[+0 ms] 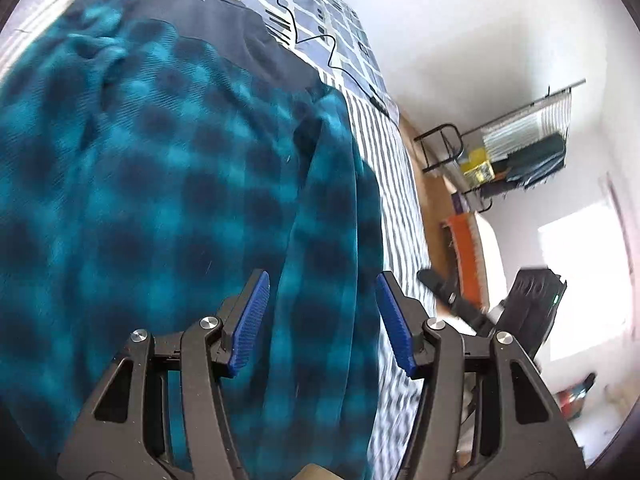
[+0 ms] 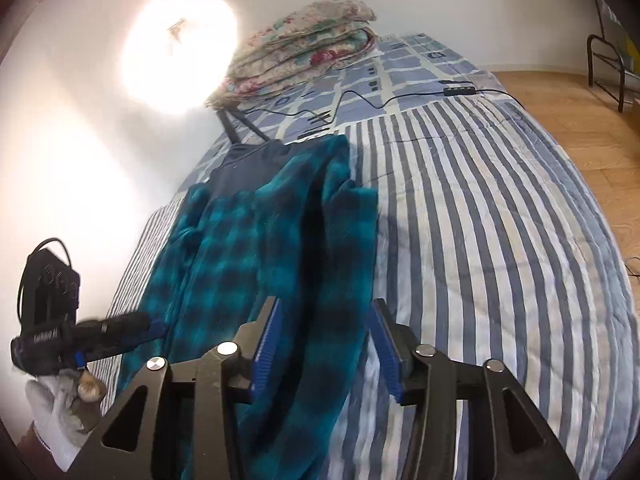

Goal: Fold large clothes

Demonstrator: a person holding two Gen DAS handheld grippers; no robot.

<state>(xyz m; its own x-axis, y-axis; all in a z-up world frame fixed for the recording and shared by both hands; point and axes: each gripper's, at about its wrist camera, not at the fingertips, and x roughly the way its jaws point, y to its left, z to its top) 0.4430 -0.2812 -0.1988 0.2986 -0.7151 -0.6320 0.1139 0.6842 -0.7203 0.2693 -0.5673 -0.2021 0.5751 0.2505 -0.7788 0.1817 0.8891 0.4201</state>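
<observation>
A large teal and dark blue plaid fleece garment (image 1: 160, 200) with a dark navy upper part (image 1: 224, 28) lies lengthwise on the striped bed cover (image 2: 480, 240). It also shows in the right wrist view (image 2: 256, 248). My left gripper (image 1: 322, 304) is open, its blue pads either side of a fold of the fleece near the garment's right edge. My right gripper (image 2: 326, 336) is open, its pads straddling the near end of the fleece. The left gripper (image 2: 120, 328) shows at the garment's left side in the right wrist view; the right gripper (image 1: 472, 304) shows beyond the bed edge in the left wrist view.
A folded floral quilt (image 2: 304, 40) sits at the bed's far end. A black cable (image 2: 400, 98) with a small box runs across the checked sheet. A metal rack (image 1: 520, 140) with items stands on the wooden floor (image 2: 580, 128) beside the bed. A wall runs along the left.
</observation>
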